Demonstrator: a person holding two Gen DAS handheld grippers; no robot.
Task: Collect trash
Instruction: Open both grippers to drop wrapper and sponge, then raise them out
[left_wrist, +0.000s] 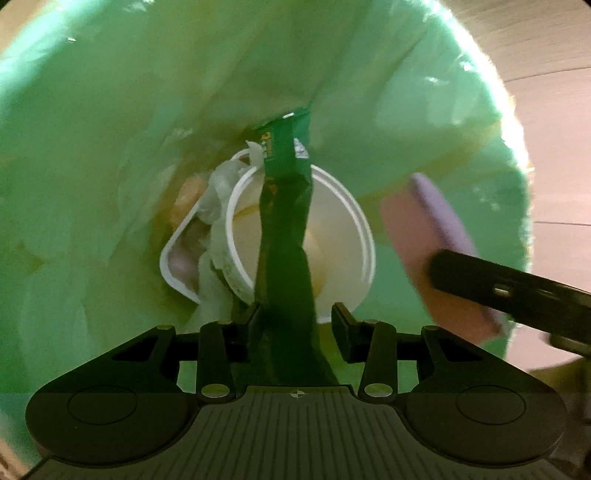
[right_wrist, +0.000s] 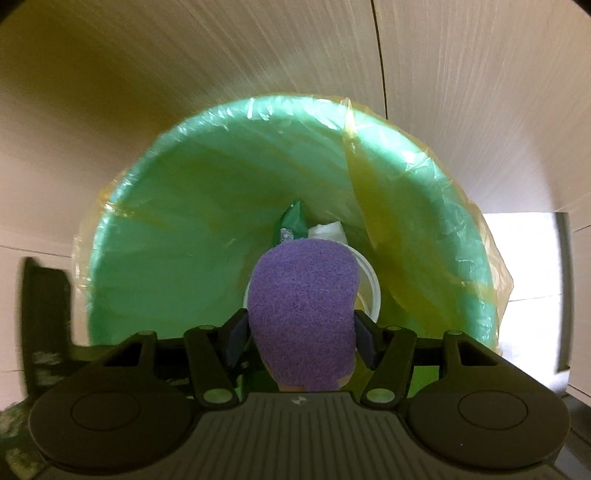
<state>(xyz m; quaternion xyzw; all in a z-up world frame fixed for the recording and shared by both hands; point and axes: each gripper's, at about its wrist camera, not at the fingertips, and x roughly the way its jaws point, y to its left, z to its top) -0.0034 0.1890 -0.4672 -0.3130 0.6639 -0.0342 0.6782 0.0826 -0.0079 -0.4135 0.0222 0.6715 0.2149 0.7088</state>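
Observation:
A green bin (right_wrist: 166, 229) with a thin yellowish liner (right_wrist: 373, 206) fills both views. At its bottom lie a white cup (left_wrist: 343, 229) and a white plastic tray (left_wrist: 173, 258) with crumpled film. A dark green wrapper (left_wrist: 284, 229) runs up between the fingers of my left gripper (left_wrist: 299, 321). The jaws stand wider than the wrapper, and a gap shows at the right pad. My right gripper (right_wrist: 301, 332) is shut on a purple-and-pink sponge (right_wrist: 303, 306) and hangs over the bin's mouth. In the left wrist view the sponge (left_wrist: 417, 236) and one right finger (left_wrist: 491, 288) come in from the right.
The bin stands on a pale wood-look floor (right_wrist: 258, 55). A bright white surface (right_wrist: 524, 254) lies to its right. A dark blurred object (right_wrist: 44, 314) stands at the left edge of the right wrist view, outside the bin.

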